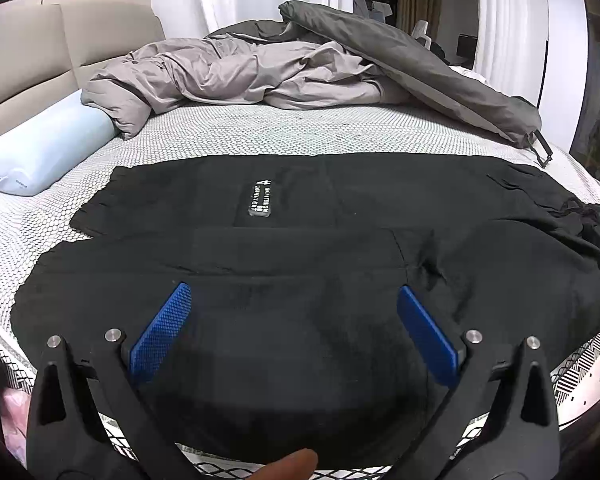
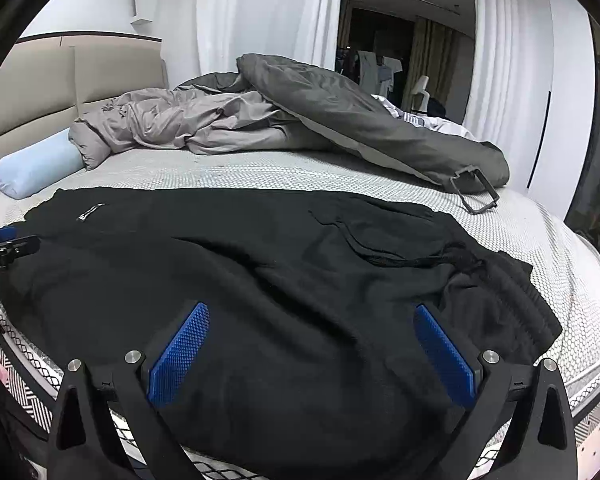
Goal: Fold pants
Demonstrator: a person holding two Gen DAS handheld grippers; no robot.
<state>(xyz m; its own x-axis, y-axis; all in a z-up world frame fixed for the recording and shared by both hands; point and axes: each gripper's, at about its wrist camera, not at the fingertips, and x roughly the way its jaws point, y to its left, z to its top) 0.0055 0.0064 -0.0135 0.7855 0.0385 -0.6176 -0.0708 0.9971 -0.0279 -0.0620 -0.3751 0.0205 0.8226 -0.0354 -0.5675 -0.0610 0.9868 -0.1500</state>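
Observation:
Black pants (image 1: 300,248) lie spread across the near side of the bed, legs to the left, waistband with drawstring (image 2: 420,260) to the right. A white label (image 1: 260,198) shows on the far leg. My left gripper (image 1: 294,300) is open and empty, hovering over the near leg close to the mattress edge. My right gripper (image 2: 312,316) is open and empty over the seat of the pants (image 2: 300,280), left of the waistband. The left gripper's side shows at the left edge of the right wrist view (image 2: 4,248).
A crumpled grey duvet (image 1: 240,72) and a dark grey cover (image 1: 420,64) lie at the back of the bed. A light blue bolster pillow (image 1: 44,152) lies by the beige headboard (image 1: 20,52). The patterned mattress (image 1: 300,132) shows behind the pants. White curtains hang behind.

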